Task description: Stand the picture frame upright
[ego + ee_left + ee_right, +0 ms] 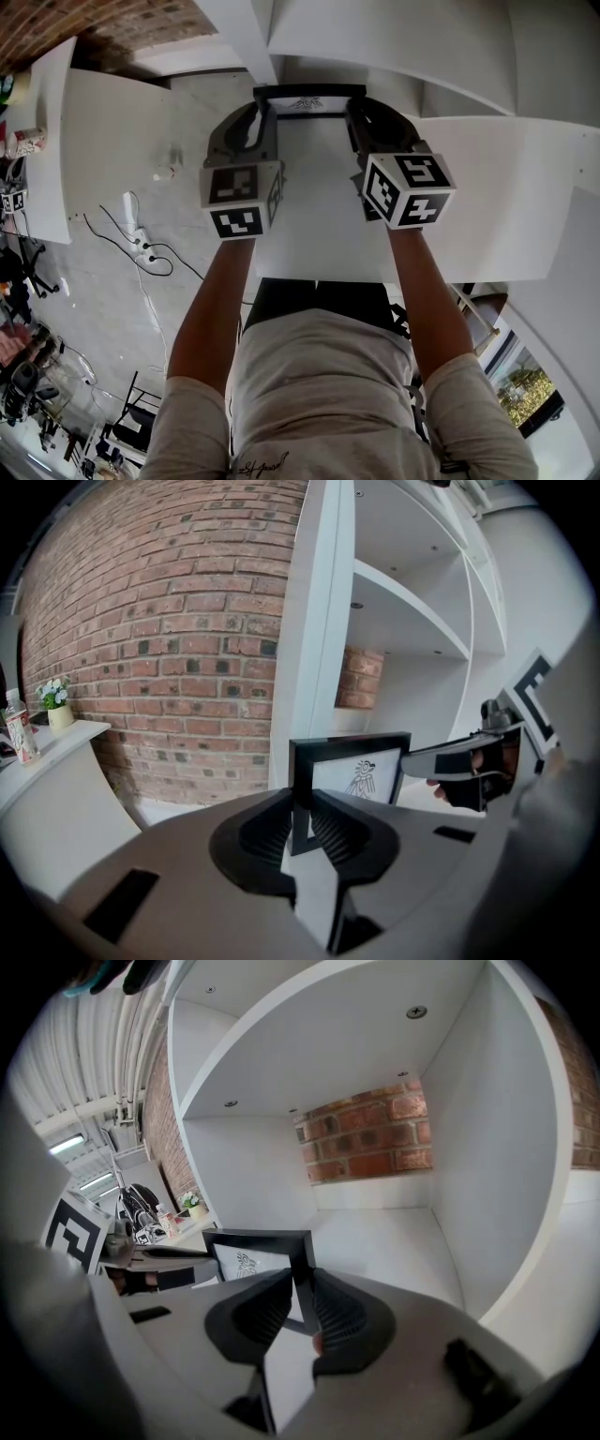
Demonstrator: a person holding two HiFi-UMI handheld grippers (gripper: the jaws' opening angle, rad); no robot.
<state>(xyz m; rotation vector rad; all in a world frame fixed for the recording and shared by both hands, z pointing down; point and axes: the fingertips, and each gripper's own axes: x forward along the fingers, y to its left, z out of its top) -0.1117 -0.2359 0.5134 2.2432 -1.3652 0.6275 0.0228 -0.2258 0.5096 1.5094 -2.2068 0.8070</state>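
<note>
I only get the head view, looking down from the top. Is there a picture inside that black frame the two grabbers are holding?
Observer: Yes. In the left gripper view, the black rectangular picture frame holds white paper with a small black line drawing on it.
Operator: Are the grabbers really squeezing it?
Observer: The left gripper has its jaws closed on the frame's left side bar.
Operator: And the other one?
Observer: The right gripper has its jaws closed on the frame's right side bar.
</note>
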